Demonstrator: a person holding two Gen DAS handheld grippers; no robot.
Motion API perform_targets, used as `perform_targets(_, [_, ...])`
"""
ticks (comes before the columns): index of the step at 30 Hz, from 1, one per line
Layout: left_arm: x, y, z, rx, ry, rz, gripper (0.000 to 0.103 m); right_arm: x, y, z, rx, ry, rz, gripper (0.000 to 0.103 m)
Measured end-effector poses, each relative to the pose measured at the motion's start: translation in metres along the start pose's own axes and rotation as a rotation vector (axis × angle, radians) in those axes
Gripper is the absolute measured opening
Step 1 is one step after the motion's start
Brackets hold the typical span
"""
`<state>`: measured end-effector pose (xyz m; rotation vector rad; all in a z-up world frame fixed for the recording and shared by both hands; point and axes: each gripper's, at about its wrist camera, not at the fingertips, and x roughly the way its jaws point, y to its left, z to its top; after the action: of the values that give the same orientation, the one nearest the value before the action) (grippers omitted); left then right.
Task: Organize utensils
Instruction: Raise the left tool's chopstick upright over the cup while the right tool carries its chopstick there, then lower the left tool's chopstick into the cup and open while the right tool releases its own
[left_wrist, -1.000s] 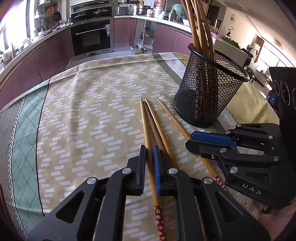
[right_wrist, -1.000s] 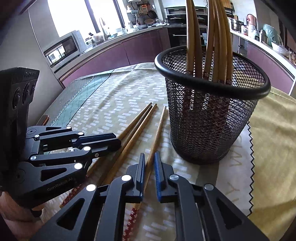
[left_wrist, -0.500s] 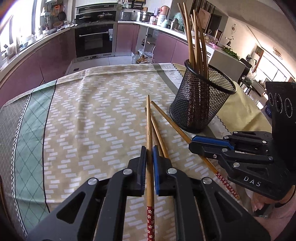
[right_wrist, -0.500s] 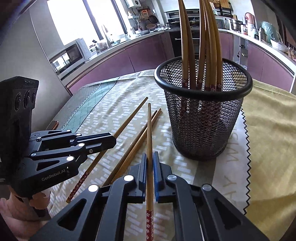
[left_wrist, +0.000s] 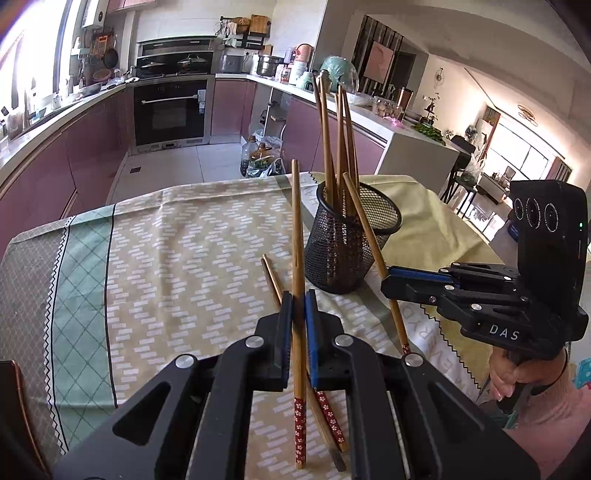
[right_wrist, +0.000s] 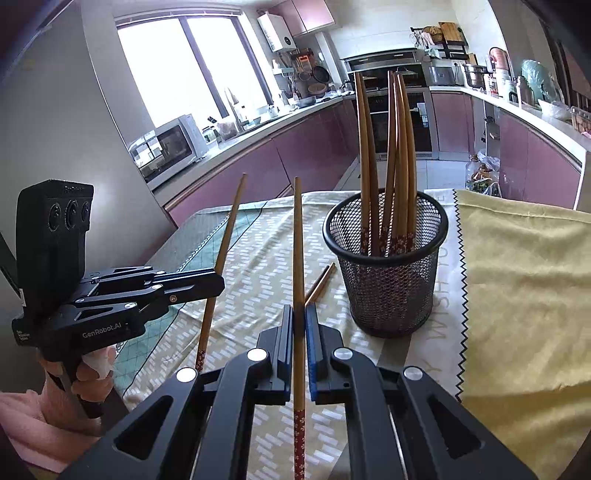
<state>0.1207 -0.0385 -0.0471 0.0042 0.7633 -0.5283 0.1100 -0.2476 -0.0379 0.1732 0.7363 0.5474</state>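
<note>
Chopsticks (left_wrist: 297, 258) | we clamp one in each claw (left_wrist: 298, 310), left and right (right_wrist: 299, 321), lifted for dropping into basket (right_wrist: 388, 266) by bench's far edge

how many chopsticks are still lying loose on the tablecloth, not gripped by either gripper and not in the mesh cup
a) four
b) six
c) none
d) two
d: only two loose chopsticks lie on the tablecloth beside the mesh cup, while the left gripper and the right gripper each clamp one chopstick lifted off the cloth.
</note>
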Motion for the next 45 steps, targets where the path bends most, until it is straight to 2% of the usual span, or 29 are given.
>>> perform_targets(11, [-0.040,-0.016,0.014,0.051,-0.095,-0.042,0.008,-0.026,-0.008,0.011,0.004,-0.089,0.006,0.006])
perform_targets(33, [-0.059,-0.039,0.081,0.048,-0.249,-0.134,0.008,-0.078,-0.013,0.074,-0.063,-0.274,-0.018,0.006])
perform_targets(41, [-0.063,-0.055,0.105,0.068,-0.294,-0.135,0.008,-0.087,-0.015,0.093,-0.079,-0.323,-0.042,0.006])
perform_targets(45, [-0.059,-0.065,0.112,0.091,-0.314,-0.098,0.008,-0.083,-0.016,0.099,-0.091,-0.325,-0.067,0.006])
